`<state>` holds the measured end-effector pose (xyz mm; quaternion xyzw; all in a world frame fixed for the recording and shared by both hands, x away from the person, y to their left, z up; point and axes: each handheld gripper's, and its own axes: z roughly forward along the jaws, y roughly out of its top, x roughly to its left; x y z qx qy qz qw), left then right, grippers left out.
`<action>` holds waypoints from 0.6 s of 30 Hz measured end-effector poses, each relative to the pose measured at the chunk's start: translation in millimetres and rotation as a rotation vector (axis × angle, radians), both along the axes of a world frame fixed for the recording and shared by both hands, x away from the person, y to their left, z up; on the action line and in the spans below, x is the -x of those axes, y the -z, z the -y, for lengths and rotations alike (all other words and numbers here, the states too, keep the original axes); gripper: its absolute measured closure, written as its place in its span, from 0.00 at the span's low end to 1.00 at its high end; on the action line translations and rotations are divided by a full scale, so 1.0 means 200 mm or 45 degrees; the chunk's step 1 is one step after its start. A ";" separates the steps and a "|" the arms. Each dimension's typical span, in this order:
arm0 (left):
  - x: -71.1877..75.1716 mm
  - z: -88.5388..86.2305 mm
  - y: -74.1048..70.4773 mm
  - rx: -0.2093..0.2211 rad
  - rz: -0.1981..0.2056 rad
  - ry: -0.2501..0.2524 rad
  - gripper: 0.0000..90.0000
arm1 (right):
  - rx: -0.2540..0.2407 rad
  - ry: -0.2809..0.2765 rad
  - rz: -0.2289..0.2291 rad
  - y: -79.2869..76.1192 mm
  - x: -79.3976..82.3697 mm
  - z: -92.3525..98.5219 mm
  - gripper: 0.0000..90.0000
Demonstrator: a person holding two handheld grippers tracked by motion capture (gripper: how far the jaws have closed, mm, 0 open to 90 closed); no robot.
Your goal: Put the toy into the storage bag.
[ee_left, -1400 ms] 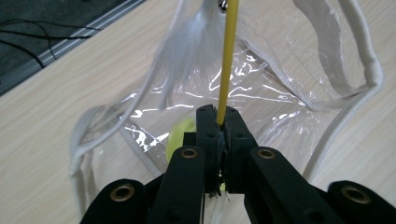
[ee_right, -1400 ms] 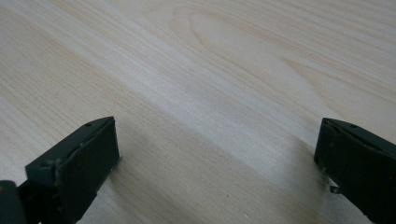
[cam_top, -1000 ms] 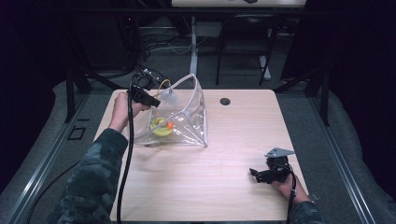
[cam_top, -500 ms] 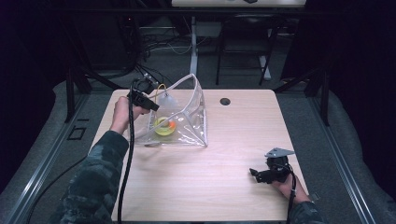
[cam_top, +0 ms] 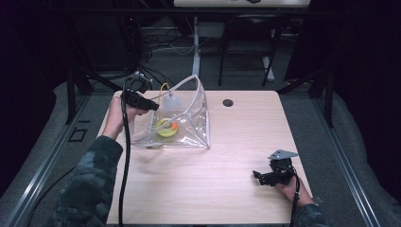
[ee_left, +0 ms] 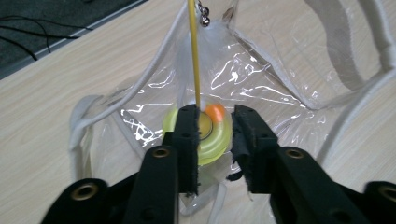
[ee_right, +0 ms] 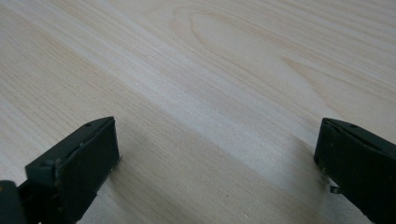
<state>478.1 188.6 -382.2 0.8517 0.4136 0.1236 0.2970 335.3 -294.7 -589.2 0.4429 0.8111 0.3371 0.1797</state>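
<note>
Your left gripper has dipped toward the clear bag at the bench's ten o'clock, fingers parted above the yellow ring inside, ungrasped; right gripper idles released.

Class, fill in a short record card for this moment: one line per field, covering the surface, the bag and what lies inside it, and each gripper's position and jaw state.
Surface: light wooden table
Bag: clear plastic bag with white straps, on the table's far left part
Inside bag: yellow-green ring with an orange piece
Left gripper: at the bag's opening, above the ring, jaws narrowly apart, nothing visibly clamped
Right gripper: low over bare wood at the table's near right, jaws wide open
Other: small dark round hole near the far edge
</note>
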 end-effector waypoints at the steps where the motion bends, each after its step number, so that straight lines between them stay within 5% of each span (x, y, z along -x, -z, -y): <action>1: 0.01 -0.01 -0.01 -0.015 0.005 -0.005 0.68 | 0.004 -0.001 -0.002 0.00 0.00 0.00 0.00; 10: 0.13 -0.10 -0.08 0.004 0.066 -0.078 0.34 | 0.000 0.001 0.000 0.00 0.00 0.00 0.00; 18: 0.24 -0.23 -0.06 -0.002 0.091 -0.143 0.19 | 0.005 -0.001 -0.002 0.00 0.00 0.00 0.00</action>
